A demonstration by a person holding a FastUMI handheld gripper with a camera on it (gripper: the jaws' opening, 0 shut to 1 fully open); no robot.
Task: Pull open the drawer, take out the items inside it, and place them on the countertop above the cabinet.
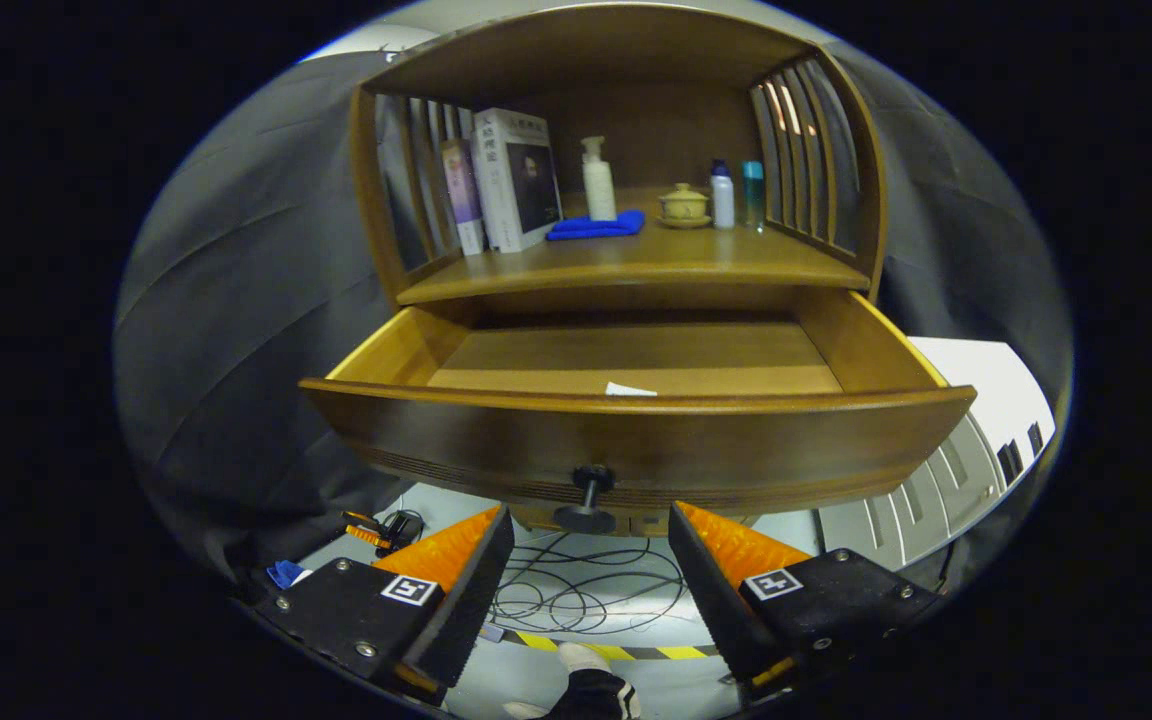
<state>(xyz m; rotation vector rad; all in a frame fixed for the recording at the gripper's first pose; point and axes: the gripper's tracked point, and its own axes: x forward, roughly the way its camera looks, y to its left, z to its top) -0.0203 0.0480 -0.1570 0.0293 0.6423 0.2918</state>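
Gripper view: hovering with gripper [591, 560] fingers spread apart, gripping nothing, just near of the knob [586, 497], leaving room to rise. Standing pulled open ahead, the drawer [636, 440], holding a small white item [629, 389] against its front wall, awaiting removal to the countertop [636, 262].

The drawer [636, 455] stands pulled out, its top open for reaching in. Its knob [587, 497] juts just ahead of the spread fingers of the gripper [591, 535]. The shelf [636, 265] overhangs the drawer's back.
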